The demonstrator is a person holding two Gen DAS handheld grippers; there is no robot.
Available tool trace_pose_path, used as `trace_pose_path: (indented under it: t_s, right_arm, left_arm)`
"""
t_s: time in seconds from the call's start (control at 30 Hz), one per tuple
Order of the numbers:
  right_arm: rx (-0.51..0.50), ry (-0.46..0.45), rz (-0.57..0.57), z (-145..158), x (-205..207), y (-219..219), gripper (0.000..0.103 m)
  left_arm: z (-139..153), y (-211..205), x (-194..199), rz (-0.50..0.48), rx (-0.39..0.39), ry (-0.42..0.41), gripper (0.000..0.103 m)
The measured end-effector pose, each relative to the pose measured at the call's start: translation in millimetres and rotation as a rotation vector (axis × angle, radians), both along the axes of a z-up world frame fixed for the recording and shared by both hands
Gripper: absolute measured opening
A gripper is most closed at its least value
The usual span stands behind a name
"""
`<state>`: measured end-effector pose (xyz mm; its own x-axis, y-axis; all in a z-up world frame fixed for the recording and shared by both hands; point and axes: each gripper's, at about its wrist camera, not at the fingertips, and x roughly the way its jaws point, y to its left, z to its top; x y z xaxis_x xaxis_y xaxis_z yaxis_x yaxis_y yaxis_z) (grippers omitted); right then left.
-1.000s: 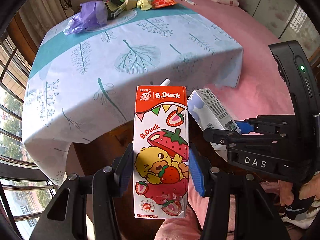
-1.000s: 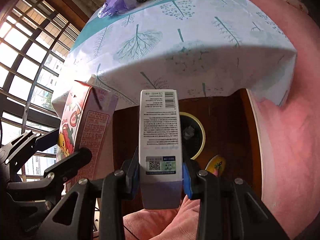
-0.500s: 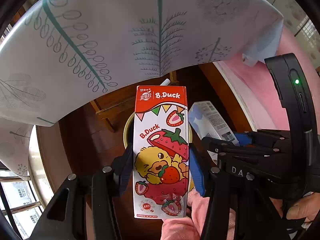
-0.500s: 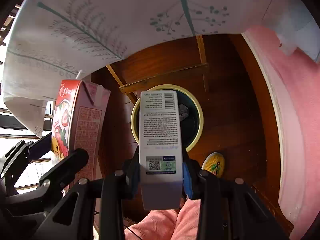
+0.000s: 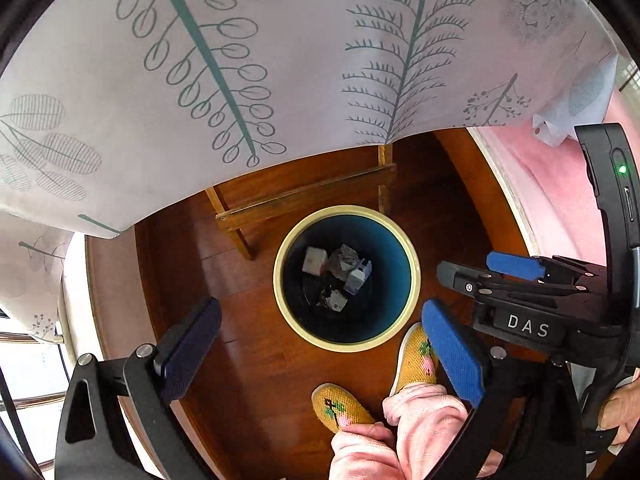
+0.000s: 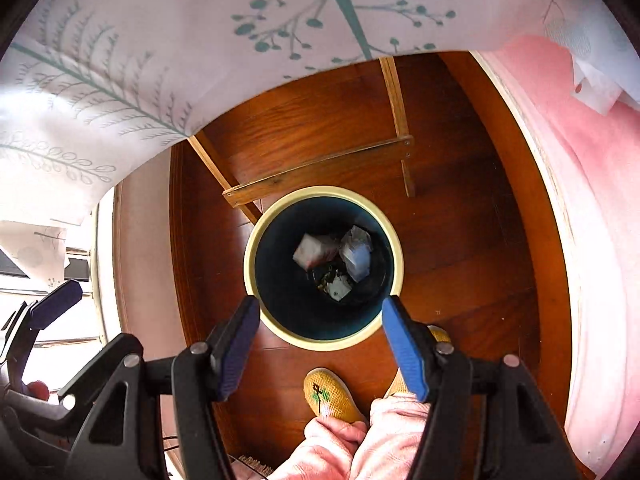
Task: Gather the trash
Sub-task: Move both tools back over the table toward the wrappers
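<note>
A round bin [image 5: 400, 240] with a cream rim and dark blue inside stands on the wooden floor below me; it also shows in the right wrist view [image 6: 256, 240]. Several cartons and crumpled scraps [image 5: 340, 270] lie at its bottom, also seen in the right wrist view [image 6: 336, 260]. My left gripper [image 5: 320, 336] is open and empty above the bin's near edge. My right gripper [image 6: 320, 334] is open and empty above the bin; it also shows at the right of the left wrist view [image 5: 500, 276].
The leaf-print tablecloth [image 5: 280, 60] hangs over the table edge above the bin. A wooden table frame [image 5: 304, 196] stands just behind the bin. The person's yellow slippers [image 5: 412, 364] and pink trouser legs are in front of it. A pink bed cover [image 6: 580, 200] is at right.
Both grippers have opened and let go of their cartons: the strawberry carton and the white carton have left the jaws and lie in the bin. The view has closed in on the bin.
</note>
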<state>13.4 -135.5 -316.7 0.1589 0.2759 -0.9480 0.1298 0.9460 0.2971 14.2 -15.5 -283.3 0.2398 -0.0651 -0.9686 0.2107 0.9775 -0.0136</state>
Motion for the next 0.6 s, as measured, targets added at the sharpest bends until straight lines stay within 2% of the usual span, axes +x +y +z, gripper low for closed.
trace_pose_path:
  t_s: [0.13,0.3,0.47,0.6]
  right_arm:
    - [-0.009,-0.014,0.027,16,8,2,0.064]
    - [-0.003,-0.026,0.022,46,11,3,0.064]
    - [0.000,-0.051,0.008,92,8,4,0.064]
    - [-0.003,-0.086,-0.001,141,3,4,0.064]
  left_arm:
    - [15,-3,1,0.008,0.014,-0.003,0.099]
    - [50,5,4,0.030,0.008,-0.032,0.099]
    - [104,13,3,0.052,-0.001,-0.082,0.099]
    - [158,22,-1,0.062,-0.018,-0.145,0.099]
